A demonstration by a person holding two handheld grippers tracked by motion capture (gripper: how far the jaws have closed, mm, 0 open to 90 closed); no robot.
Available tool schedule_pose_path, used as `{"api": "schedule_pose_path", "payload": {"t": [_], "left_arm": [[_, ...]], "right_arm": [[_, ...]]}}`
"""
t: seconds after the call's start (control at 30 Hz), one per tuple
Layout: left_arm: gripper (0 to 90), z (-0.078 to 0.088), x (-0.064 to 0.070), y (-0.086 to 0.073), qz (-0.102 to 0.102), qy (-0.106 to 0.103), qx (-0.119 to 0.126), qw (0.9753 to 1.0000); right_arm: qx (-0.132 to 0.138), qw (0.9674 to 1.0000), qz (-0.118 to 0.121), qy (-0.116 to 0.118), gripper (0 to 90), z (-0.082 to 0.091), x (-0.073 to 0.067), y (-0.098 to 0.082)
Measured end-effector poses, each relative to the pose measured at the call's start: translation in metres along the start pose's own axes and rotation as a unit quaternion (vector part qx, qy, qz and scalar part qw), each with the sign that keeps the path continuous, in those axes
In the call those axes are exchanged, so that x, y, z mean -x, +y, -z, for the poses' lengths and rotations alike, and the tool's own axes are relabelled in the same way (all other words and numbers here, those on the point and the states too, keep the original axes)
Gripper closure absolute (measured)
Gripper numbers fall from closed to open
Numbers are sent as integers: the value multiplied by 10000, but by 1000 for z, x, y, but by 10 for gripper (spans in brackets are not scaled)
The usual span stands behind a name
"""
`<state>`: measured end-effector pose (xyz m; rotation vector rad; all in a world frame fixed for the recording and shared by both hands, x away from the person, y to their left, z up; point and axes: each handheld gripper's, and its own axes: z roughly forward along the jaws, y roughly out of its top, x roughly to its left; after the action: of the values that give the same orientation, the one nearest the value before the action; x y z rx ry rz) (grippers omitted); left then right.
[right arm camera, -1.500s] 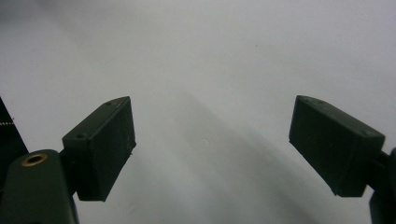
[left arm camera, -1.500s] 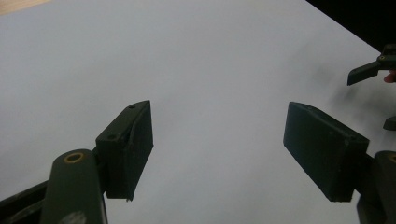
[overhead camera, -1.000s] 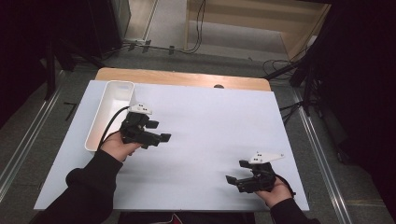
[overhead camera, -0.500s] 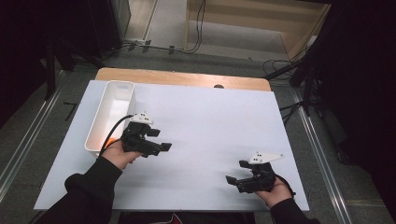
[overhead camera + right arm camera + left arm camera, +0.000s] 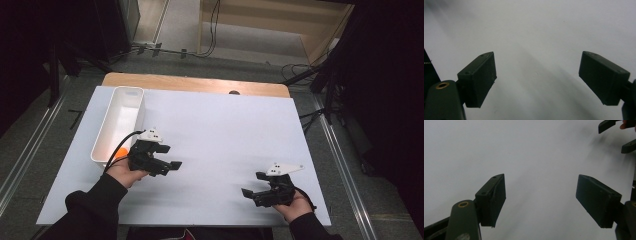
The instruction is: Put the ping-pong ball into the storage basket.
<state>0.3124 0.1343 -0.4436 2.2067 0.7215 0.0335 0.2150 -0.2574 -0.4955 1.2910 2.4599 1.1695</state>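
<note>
Landmark for all positions: the white bin [image 5: 120,120] standing at the far-left of the counter [image 5: 225,130].

Nearest the person, well to the right of the bin and at the counter's near edge: right hand-held gripper [image 5: 252,187], held low in the right hand [image 5: 295,205], pointing left toward the counter's middle. Its jaws stand wide apart; in the right gripper view nothing but bare white surface lies between the pads [image 5: 477,78]. Reads as a parked, waiting pose, kept off to the side so it does not crowd the bin.

Next out, just off the bin's near-right corner: left hand-held gripper [image 5: 172,160], in the left hand [image 5: 125,172], pointing right, away from the bin. Jaws parted, nothing held; the left gripper view shows empty counter between the pads [image 5: 492,200], and the right gripper's jaw tips at the top-right corner, well apart.

Inside the bin, at its near end against the wall: a small orange object [image 5: 121,150], partly hidden by the left gripper's cable [image 5: 120,145]. Too small to identify. Judged: it has been deposited there, which would explain the empty, open left gripper beside the bin.

Far end of the bin: appears empty. Beyond the white sheet, a strip of wooden counter edge [image 5: 195,82].
</note>
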Motion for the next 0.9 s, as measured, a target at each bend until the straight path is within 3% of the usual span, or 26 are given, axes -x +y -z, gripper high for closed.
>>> {"api": "schedule_pose_path", "payload": {"t": [0.7,0.9], "left_arm": [[246,6,7,-23,-371,-1,-134,9992],[246,8,7,-29,-299,-37,-69,9995]], "right_arm": [[7,10000,5,0,131,0,0,0],[5,10000,8,-3,132,0,0,0]]}}
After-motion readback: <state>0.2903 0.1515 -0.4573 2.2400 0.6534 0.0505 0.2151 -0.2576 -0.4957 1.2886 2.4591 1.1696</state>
